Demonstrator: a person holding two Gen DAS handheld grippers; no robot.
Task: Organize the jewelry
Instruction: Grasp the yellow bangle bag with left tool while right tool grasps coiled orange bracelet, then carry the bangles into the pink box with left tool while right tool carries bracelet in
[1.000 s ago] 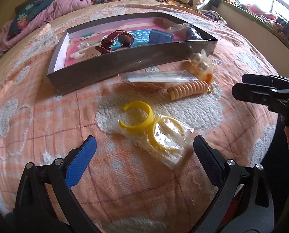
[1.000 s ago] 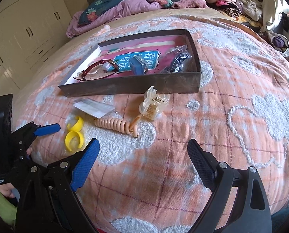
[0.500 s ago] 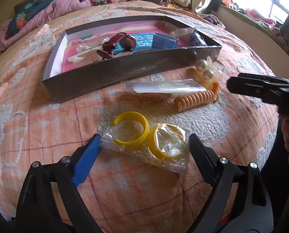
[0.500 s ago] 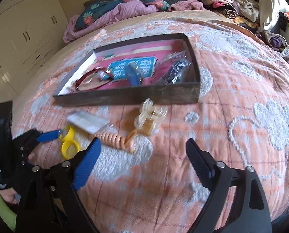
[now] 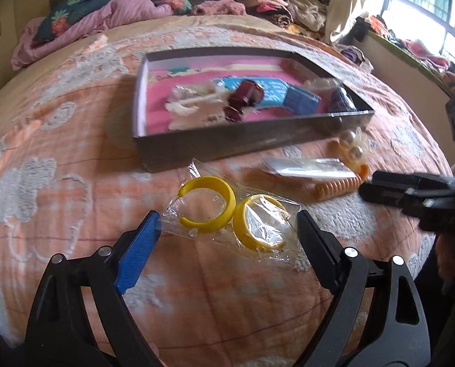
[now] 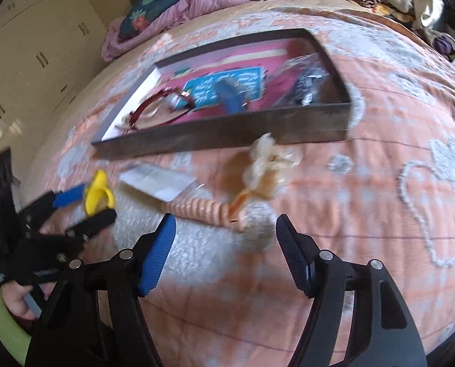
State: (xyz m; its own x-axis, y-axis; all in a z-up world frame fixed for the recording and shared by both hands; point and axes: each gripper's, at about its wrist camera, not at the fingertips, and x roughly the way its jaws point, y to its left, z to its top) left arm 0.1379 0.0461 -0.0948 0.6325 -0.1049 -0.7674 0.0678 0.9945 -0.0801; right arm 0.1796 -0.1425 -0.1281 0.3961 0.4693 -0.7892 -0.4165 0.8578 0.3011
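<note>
A clear bag of two yellow hoops sits between my left gripper's fingers, whose pads press its two edges, just above the bedspread. In the right wrist view that gripper holds the yellow hoops at the left. My right gripper is closing, and the end of a peach coil hair tie lies between its tips, untouched. A pale claw clip lies at the coil's far end. The grey box with pink lining holds several pieces behind them.
A flat clear packet lies beside the coil and the pearl clip. My right gripper shows at the right edge. Heaped clothes line the bed's far side. White wardrobes stand left.
My left gripper closed onto the bag of yellow hoops and carried it to the left, away from the coil. My right gripper narrowed and came up to the coil's end.
</note>
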